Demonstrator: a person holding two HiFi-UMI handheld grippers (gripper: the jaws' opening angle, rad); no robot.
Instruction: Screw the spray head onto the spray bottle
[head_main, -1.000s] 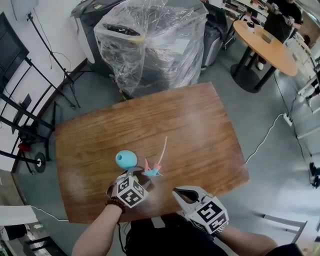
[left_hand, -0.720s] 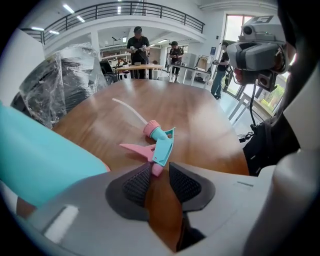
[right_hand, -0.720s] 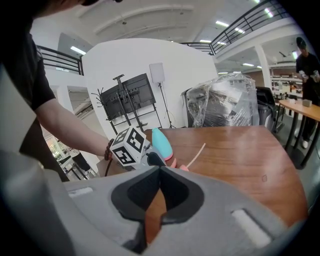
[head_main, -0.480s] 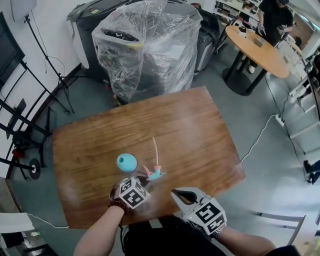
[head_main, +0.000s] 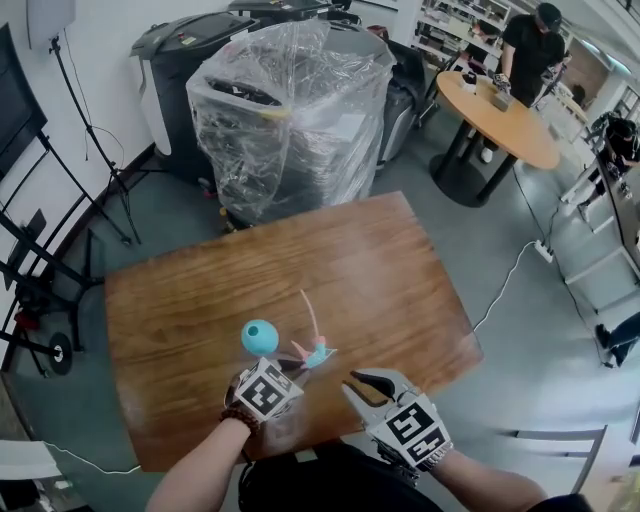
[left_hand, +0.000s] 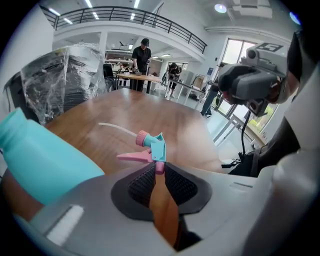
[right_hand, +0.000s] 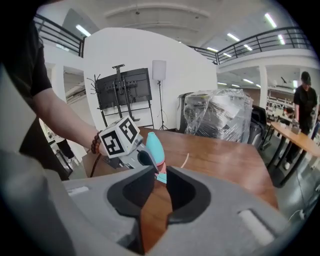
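Spray head (head_main: 317, 352): its tube (head_main: 308, 312) is now leaning far-left where it was leaning far-right. The left gripper (left_hand: 159, 170) has just been closing its jaws and is now nipping the pink nozzle tip at a narrow gap.

Bottle (head_main: 260, 336): teal, standing upright just beside the head, on the left.

Right gripper (right_hand: 159, 175): jaws have just been opening, now standing narrowly apart and holding nothing.

Step, as judged: the head is being picked up. Next, the tube probably needs feeding into the bottle's neck, with the right gripper steadying the bottle.

Table (head_main: 400, 270): the work is sitting near the front edge, with bare wood lying beyond. Wrapped machine (head_main: 290, 110): well apart.
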